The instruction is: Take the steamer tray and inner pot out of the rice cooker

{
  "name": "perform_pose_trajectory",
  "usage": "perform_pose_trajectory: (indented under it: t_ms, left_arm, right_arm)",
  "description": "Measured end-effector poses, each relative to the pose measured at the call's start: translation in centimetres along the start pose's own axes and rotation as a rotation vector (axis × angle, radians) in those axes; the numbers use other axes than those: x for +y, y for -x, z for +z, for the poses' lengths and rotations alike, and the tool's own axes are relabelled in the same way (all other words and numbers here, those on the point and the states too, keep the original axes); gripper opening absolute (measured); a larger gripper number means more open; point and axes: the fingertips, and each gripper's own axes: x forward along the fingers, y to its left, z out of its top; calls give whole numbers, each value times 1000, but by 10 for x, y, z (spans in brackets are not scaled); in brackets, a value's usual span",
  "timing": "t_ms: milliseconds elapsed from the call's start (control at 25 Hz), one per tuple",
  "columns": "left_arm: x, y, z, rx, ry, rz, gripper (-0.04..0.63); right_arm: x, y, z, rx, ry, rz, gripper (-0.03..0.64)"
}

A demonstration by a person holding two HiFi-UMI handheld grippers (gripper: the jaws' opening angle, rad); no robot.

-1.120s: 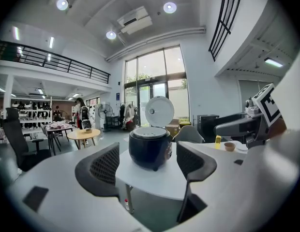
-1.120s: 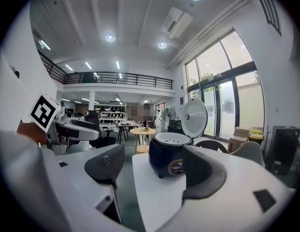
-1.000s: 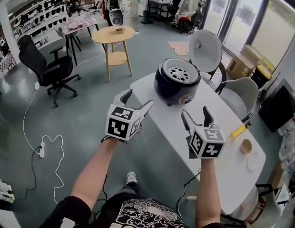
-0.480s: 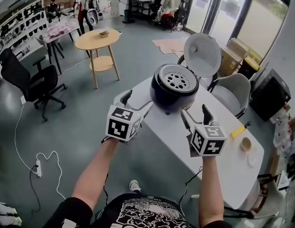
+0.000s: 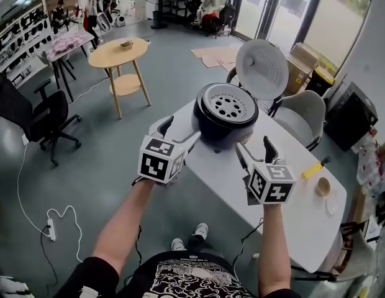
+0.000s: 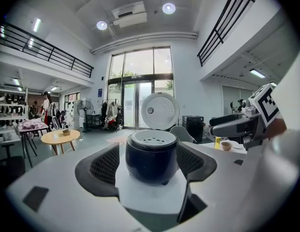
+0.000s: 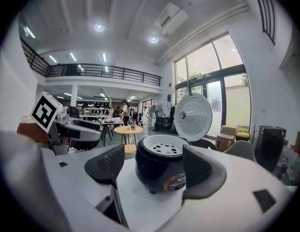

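Left gripper [image 5: 179, 129] and right gripper [image 5: 253, 145] both stood wide open and empty; a one-sided pinch could tilt the white perforated steamer tray [image 5: 225, 99] inside the dark round rice cooker [image 5: 225, 124]

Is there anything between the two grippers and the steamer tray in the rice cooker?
Nothing visible. The lid stands open behind the rice cooker, so the steamer tray lies uncovered at its top. The left gripper and the right gripper are open and empty, with only bare table before them.
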Motion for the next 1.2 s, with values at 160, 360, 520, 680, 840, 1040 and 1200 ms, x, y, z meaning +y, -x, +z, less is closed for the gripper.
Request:
perform_pose_trajectory:
  t_ms: [160, 360, 520, 680, 840, 1040, 1200]
  left_arm:
    - [19, -27, 10, 1, -12, -16, 359]
    - [43, -81, 28, 1, -32, -30, 359]
    - [62, -133, 47, -9, -61, -41, 359]
    - [88, -191, 63, -12, -73, -52, 359]
    - [100, -250, 77, -2, -69, -70, 359]
    - [102, -313, 85, 26, -79, -102, 359]
    - [107, -346, 87, 45, -88, -121, 359]
  right_arm:
    - [-8, -30, 12, -14, -7, -8, 373]
    - [-35, -82, 29, -32, -7, -16, 373]
    - [-64, -131, 44, -42, -2, -23, 373]
    - [-96, -184, 54, -46, -21, -36, 373]
    - [-133, -225, 61, -30, -30, -47, 373]
    - [-177, -264, 60, 0, -45, -65, 373]
    - [-197, -286, 58, 12, -57, -73, 371]
